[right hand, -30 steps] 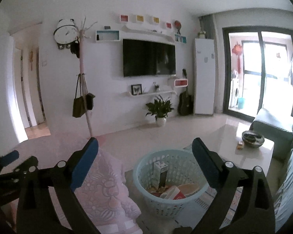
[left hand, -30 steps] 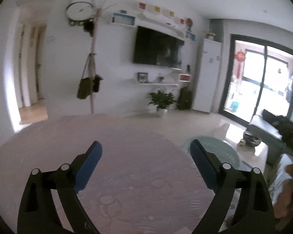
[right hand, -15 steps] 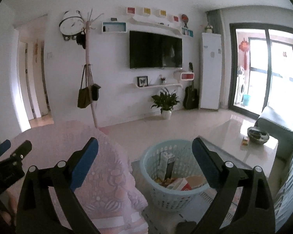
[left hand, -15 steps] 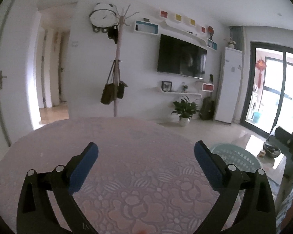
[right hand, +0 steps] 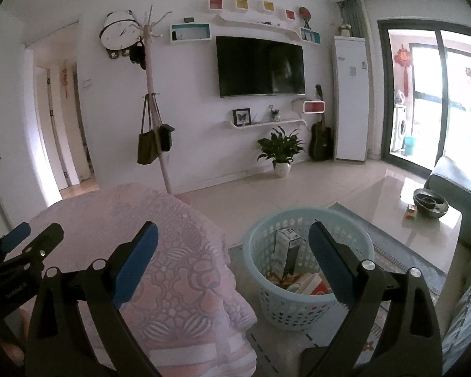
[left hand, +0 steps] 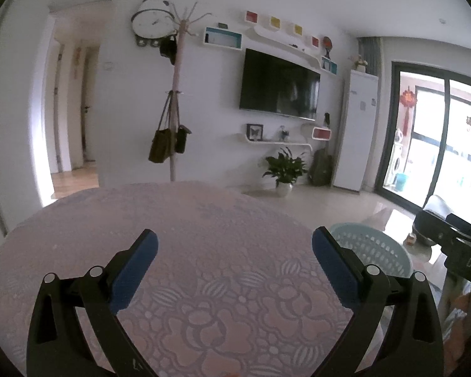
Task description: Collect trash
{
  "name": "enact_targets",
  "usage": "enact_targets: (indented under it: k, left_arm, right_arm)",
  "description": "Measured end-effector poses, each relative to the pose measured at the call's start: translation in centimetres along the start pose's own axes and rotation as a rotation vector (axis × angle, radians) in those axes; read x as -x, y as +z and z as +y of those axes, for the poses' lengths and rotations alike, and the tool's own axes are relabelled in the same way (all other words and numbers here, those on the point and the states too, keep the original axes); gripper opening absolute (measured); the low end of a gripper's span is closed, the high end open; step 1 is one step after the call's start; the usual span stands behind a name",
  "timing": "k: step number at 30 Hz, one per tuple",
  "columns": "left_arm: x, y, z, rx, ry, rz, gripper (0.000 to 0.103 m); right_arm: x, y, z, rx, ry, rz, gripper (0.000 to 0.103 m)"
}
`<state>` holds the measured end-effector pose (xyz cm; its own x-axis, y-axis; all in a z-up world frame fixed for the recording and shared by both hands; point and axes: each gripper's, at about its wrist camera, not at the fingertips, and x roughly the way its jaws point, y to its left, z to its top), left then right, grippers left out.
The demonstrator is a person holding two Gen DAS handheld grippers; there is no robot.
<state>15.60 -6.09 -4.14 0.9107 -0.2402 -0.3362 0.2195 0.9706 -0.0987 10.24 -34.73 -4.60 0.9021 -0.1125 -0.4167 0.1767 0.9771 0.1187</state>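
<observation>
While both tools hang above the round table (left hand: 223, 226), neither grips anything: the left gripper (left hand: 234, 248) stands with its jaws spread wide over bare lace cloth, and the right gripper (right hand: 232, 242) is equally wide apart and empty, near the table's right edge.

Change noted: over the last second the left view has levelled out and drawn back slightly, so more of the cloth shows, and no litter appears on it. The right view has barely shifted. The left tool shows at the near left of the right view, low over the cloth.

Trash location: it lies in the pale blue basket (right hand: 268, 295) on the floor just right of the table. A carton (right hand: 287, 248) stands upright inside, with flat packets (right hand: 309, 286) around its foot. The basket rim (left hand: 373, 245) shows just past the table's right edge in the left view.

Assessment: collection from the table appears finished, or very nearly so, since no item remains visible on the cloth and both tools are unloaded. The near strip of table under the tools is hidden, so that part cannot be confirmed.

Elsewhere: a small box (right hand: 410, 212) beside a dark bowl (right hand: 430, 202) sits on the far right low table; whether it counts as trash cannot be told.
</observation>
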Motion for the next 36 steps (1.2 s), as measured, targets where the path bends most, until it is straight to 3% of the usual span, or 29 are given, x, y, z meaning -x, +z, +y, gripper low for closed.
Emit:
enact_targets:
  k: [36]
  left_arm:
    - [-0.12,-0.38,0.16,0.030,0.001,-0.004,0.095]
  right_arm:
    - [0.48,-0.33,-0.18,-0.004,0.016,-0.007,0.092]
